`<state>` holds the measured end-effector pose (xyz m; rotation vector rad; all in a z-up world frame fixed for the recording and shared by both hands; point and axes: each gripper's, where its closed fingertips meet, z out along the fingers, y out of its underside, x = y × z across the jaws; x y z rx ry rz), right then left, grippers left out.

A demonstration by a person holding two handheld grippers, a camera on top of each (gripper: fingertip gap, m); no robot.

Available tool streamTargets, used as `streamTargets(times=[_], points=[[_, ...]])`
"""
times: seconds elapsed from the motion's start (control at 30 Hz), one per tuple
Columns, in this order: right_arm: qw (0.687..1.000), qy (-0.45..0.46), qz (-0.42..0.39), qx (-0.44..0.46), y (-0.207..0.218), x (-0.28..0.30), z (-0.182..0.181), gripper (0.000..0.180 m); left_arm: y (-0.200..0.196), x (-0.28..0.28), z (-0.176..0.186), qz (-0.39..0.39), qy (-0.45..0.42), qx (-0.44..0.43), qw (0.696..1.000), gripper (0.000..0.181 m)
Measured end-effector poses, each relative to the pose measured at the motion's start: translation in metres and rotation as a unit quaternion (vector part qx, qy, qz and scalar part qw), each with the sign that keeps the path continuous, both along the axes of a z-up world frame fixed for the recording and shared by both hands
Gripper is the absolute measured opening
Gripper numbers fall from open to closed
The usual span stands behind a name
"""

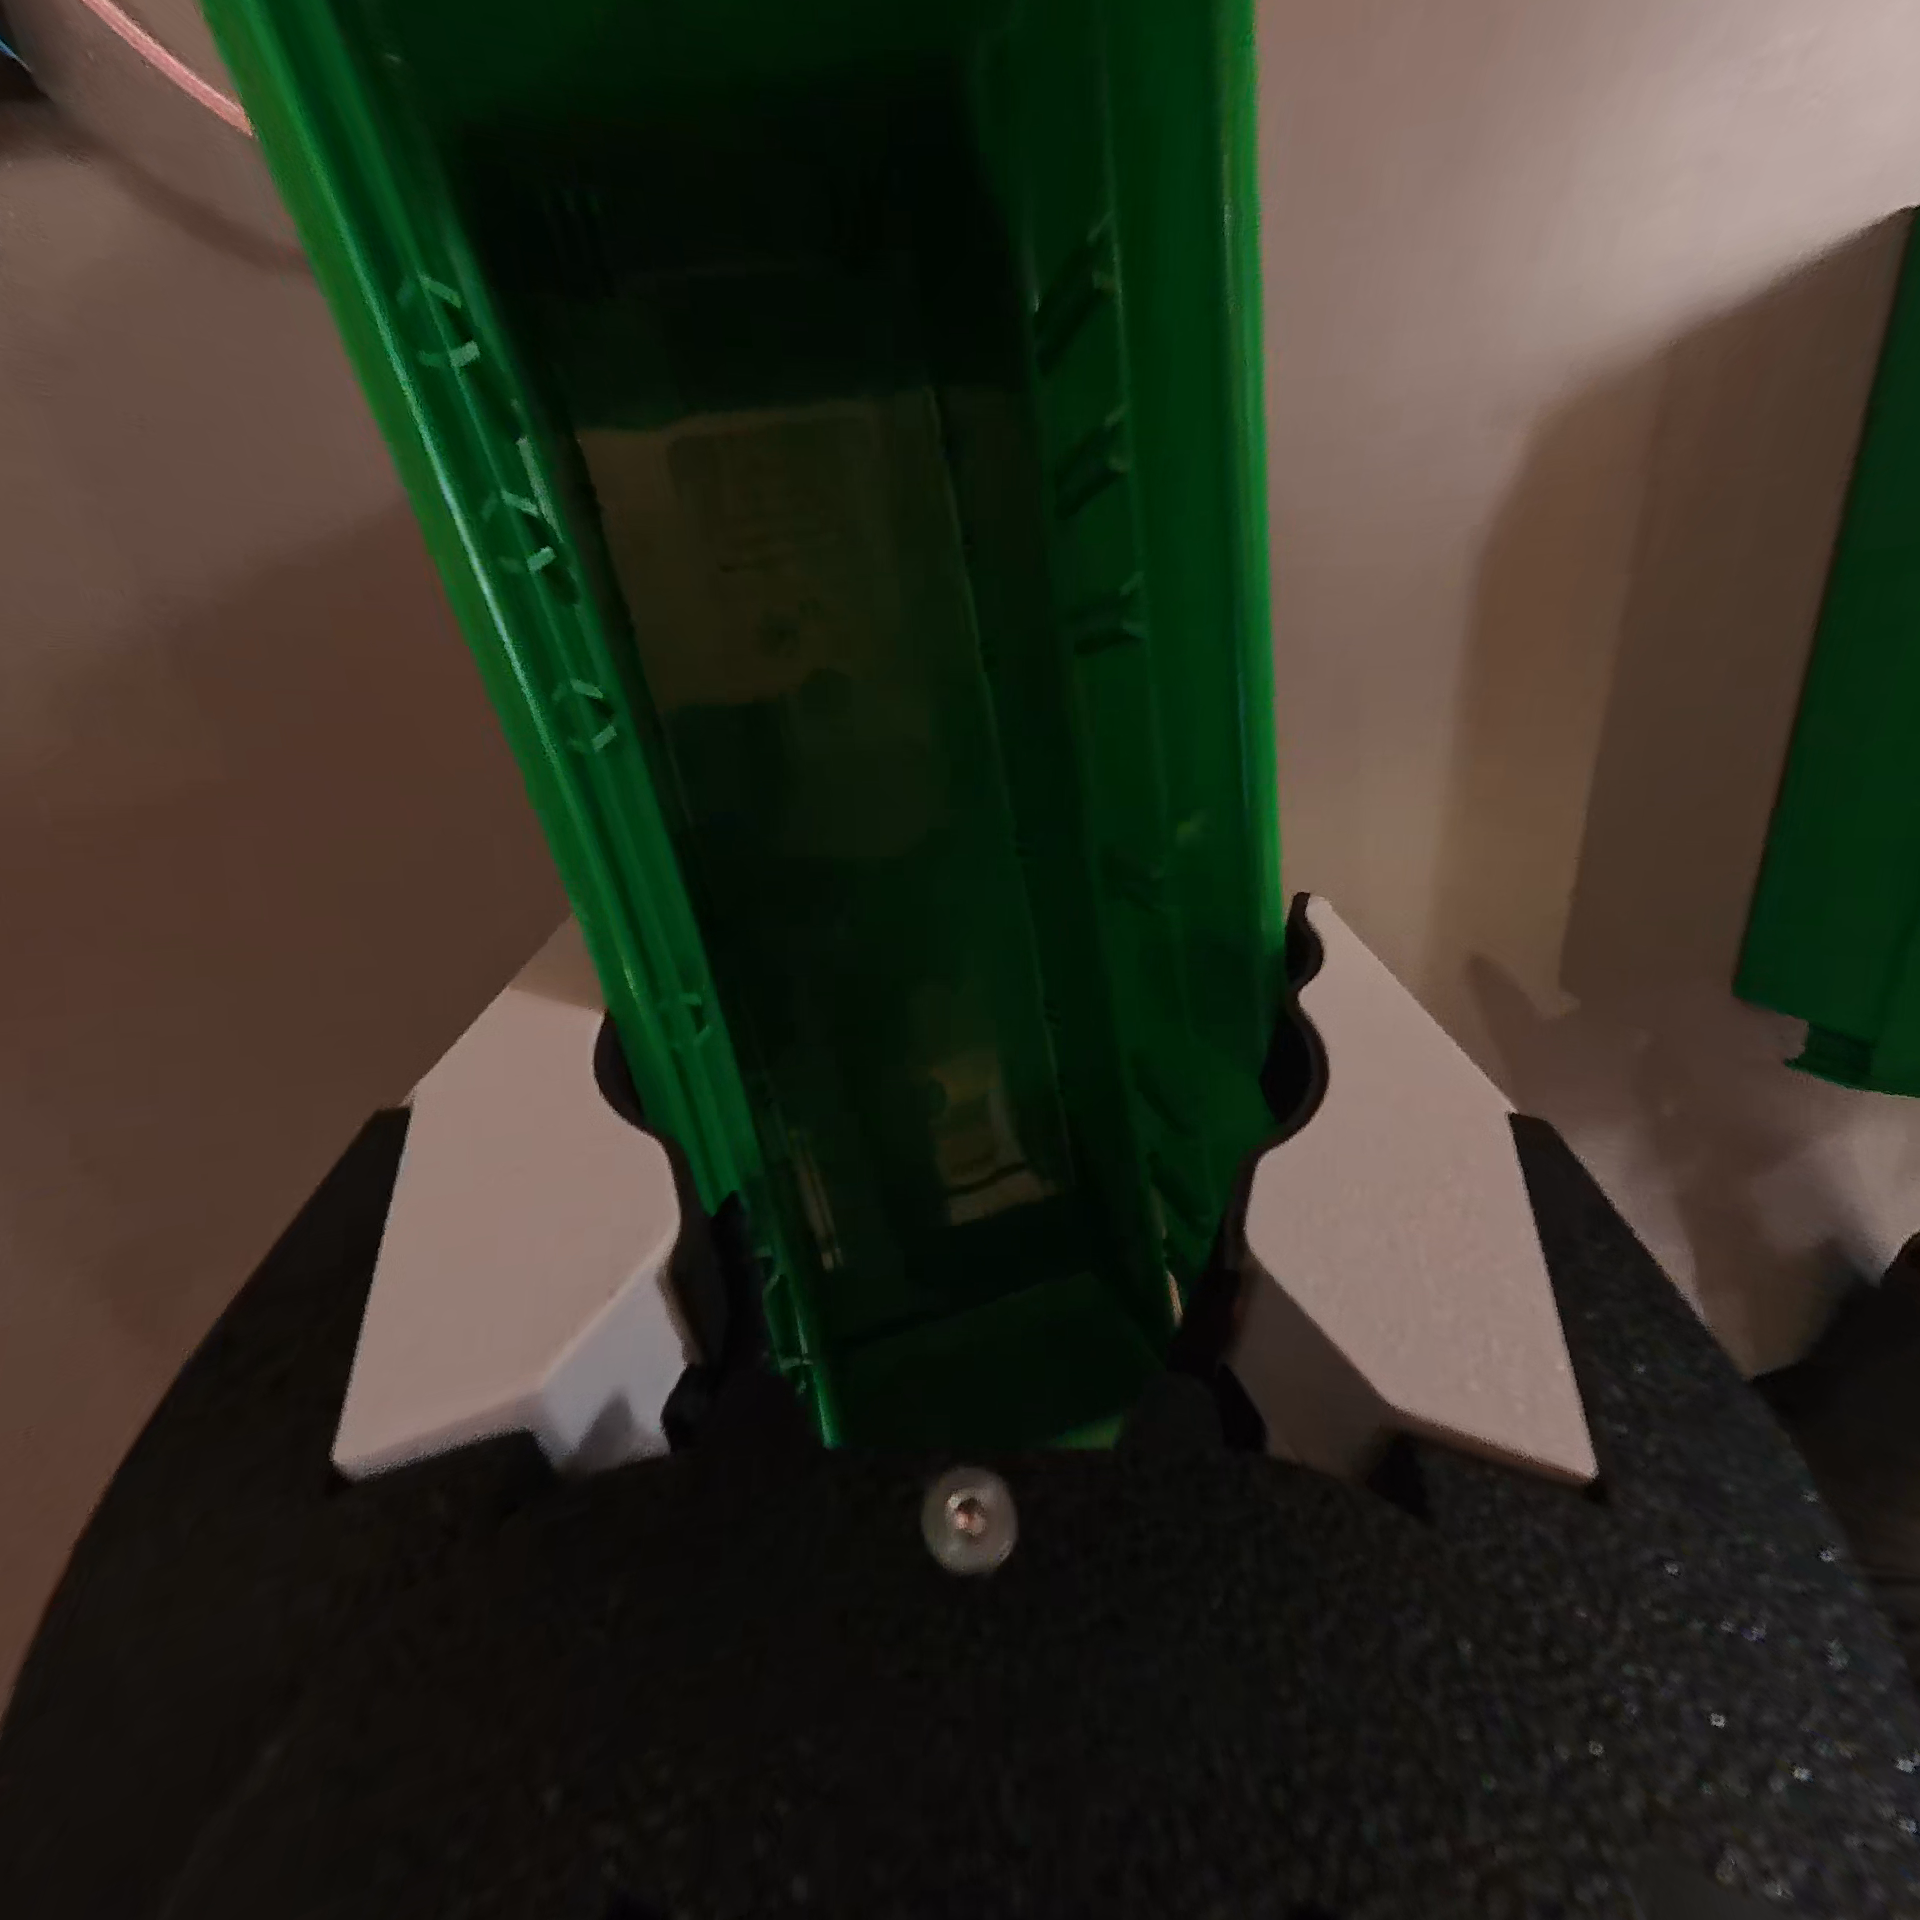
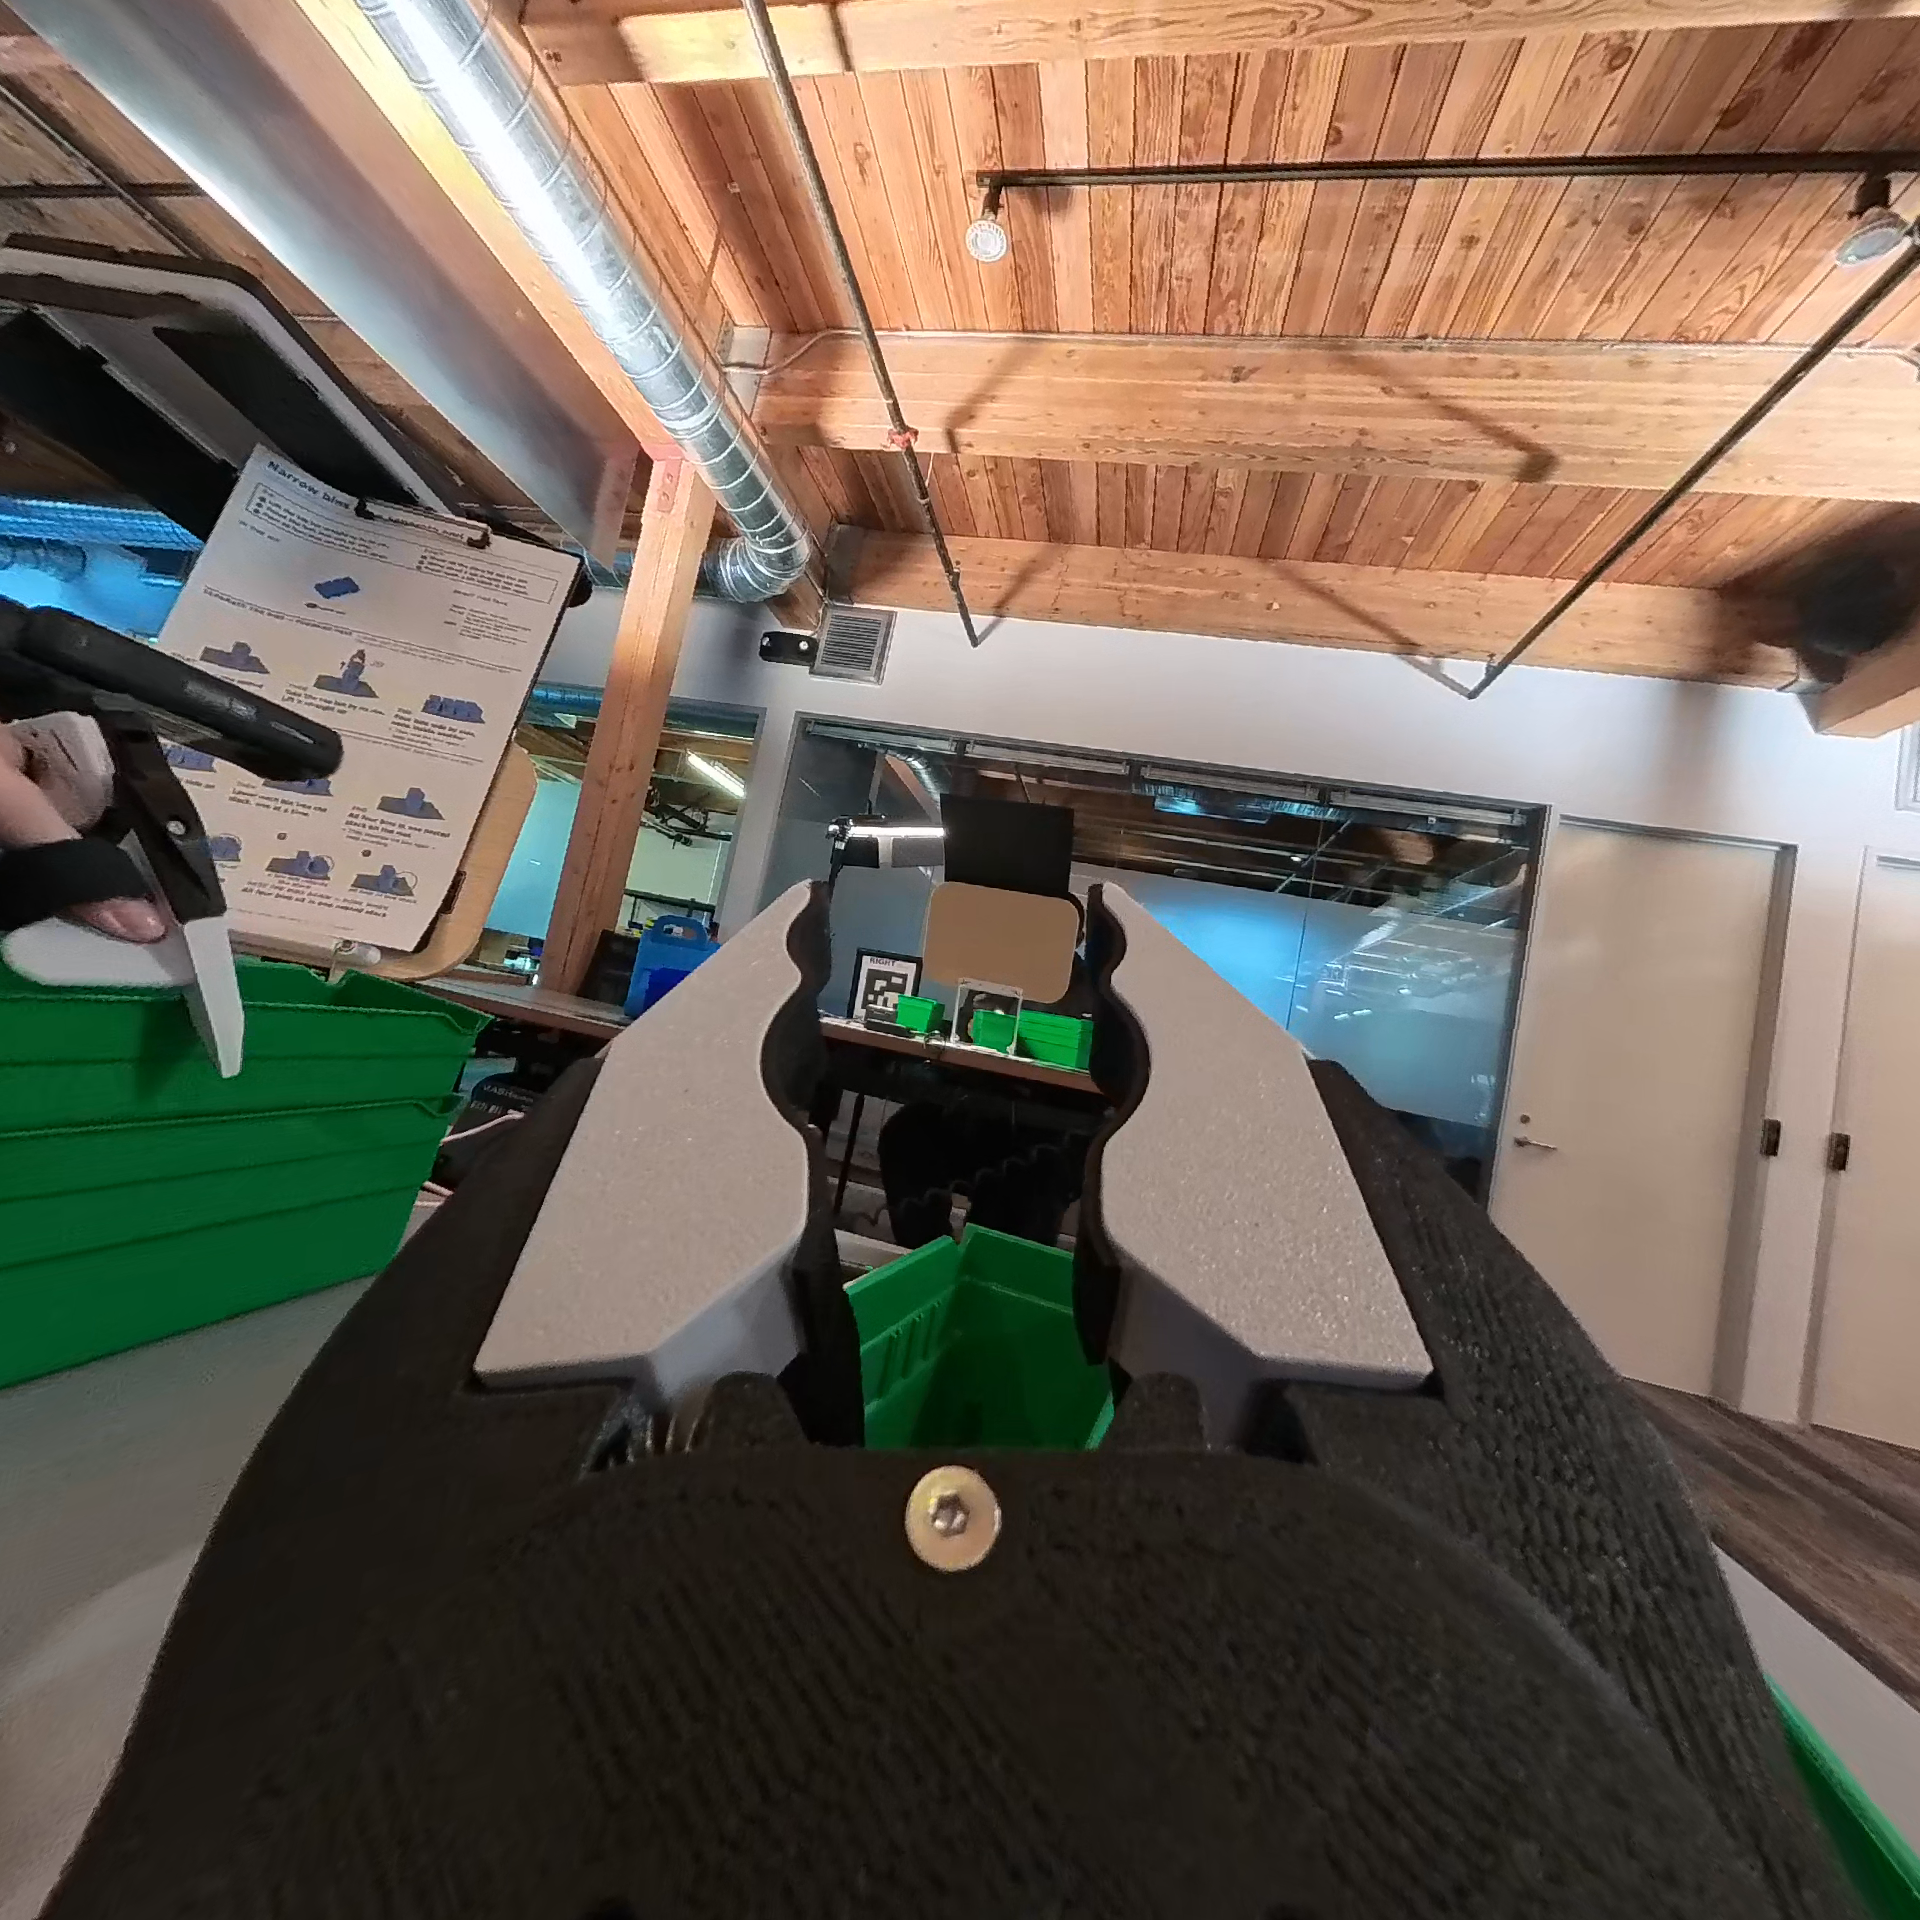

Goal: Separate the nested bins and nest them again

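Note:
A stack of nested narrow green bins fills the left wrist view from the top edge down to the gripper base. My left gripper is shut on the stack, one finger against each long side. In the right wrist view the same stack shows as several layered rims at the left, with the left gripper's white finger and a hand on it. My right gripper points up and forward, jaws apart with nothing between the tips. A separate green bin lies under it and also shows in the left wrist view.
The bins rest on a pale grey tabletop. A clipboard with an instruction sheet stands behind the stack. A far table holds small green bins and a marker card. Doors are at the right.

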<state>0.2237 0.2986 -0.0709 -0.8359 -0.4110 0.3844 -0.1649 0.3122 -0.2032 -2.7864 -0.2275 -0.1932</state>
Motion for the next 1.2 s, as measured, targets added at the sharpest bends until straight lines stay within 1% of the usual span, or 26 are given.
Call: streamTargets(times=[0.03,0.13,0.2,0.27,0.4,0.47,0.57,0.63,0.7,0.73,0.8,0.87,0.97,1.07,1.2], points=[[1.000,0.000,0.001,0.000,0.000,0.000,0.000,0.048,0.001,0.000,0.000,0.002,0.001,0.000,1.000,0.120],[1.000,0.001,0.002,-0.001,0.000,0.000,0.000,0.048,-0.001,-0.001,-0.003,0.013,0.002,-0.006,1.000,0.135],[1.000,0.001,0.003,-0.002,0.000,0.000,0.000,0.048,0.005,0.000,0.003,0.023,-0.012,0.019,0.999,0.142],[1.000,0.001,0.004,-0.003,0.000,-0.001,0.000,0.048,0.011,0.000,0.017,0.027,-0.021,0.049,0.998,0.145],[1.000,0.003,0.004,-0.002,0.000,0.000,0.000,0.048,0.009,-0.002,0.036,0.019,-0.005,0.049,0.999,0.145],[1.000,0.004,0.000,0.001,0.000,0.002,0.001,0.049,0.013,0.004,0.048,0.010,-0.005,0.067,0.998,0.145],[1.000,0.011,-0.023,0.015,-0.002,0.012,0.005,0.049,0.035,0.041,0.071,-0.024,-0.047,0.134,0.990,0.149],[0.998,0.020,-0.054,0.034,-0.003,0.026,0.008,0.050,0.055,0.086,0.088,-0.052,-0.107,0.190,0.975,0.149],[0.993,0.027,-0.100,0.049,-0.003,0.047,0.009,0.051,0.069,0.140,0.095,-0.084,-0.168,0.209,0.960,0.151],[0.990,0.033,-0.126,0.058,-0.003,0.060,0.010,0.051,0.073,0.168,0.091,-0.098,-0.191,0.198,0.956,0.154],[0.982,0.039,-0.172,0.074,-0.005,0.084,0.009,0.052,0.077,0.218,0.073,-0.128,-0.204,0.153,0.958,0.159],[0.974,0.044,-0.208,0.075,-0.004,0.107,0.006,0.052,0.085,0.260,0.051,-0.154,-0.184,0.119,0.963,0.160],[0.971,0.064,-0.224,0.053,0.003,0.132,-0.002,0.054,0.097,0.311,0.021,-0.167,-0.157,0.079,0.970,0.159],[0.971,0.085,-0.221,0.039,0.008,0.146,-0.003,0.056,0.105,0.343,-0.003,-0.158,-0.134,0.032,0.978,0.159],[0.972,0.106,-0.209,0.035,0.008,0.152,-0.002,0.057,0.108,0.358,-0.027,-0.144,-0.080,-0.018,0.986,0.160]])
